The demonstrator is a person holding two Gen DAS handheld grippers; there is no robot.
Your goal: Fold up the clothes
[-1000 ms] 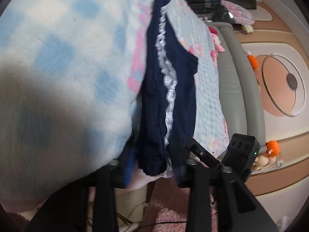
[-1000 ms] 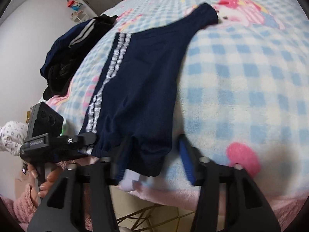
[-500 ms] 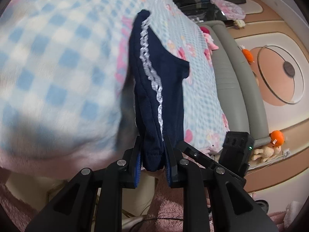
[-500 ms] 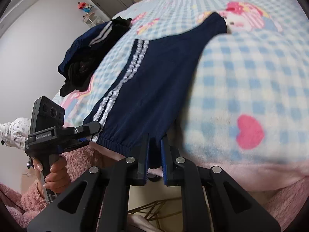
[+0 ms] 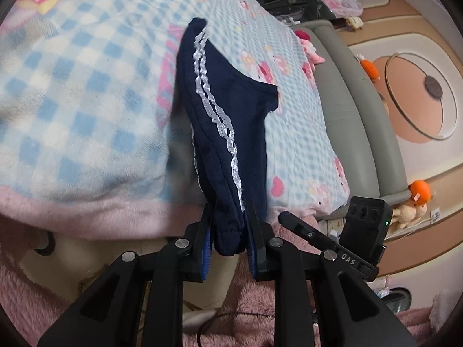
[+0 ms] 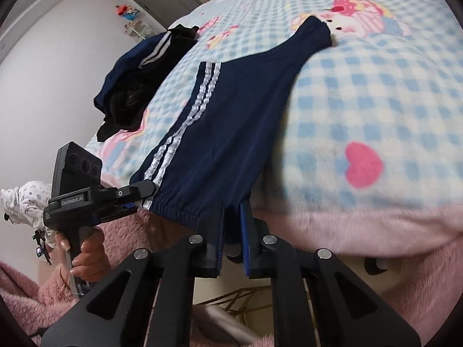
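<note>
Evidently early: left gripper [image 5: 228, 231] and right gripper [image 6: 231, 231] each clamp the waistband of the navy shorts [image 6: 225, 121] lying unfolded ahead of them, the heap of dark clothes [image 6: 139, 81] beyond untouched.

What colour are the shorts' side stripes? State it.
White, on navy shorts; clearest in the right wrist view.

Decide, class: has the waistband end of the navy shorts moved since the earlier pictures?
Yes. The navy shorts waistband, clamped by both grippers, has come off the blanket edge, toward the camera.
</note>
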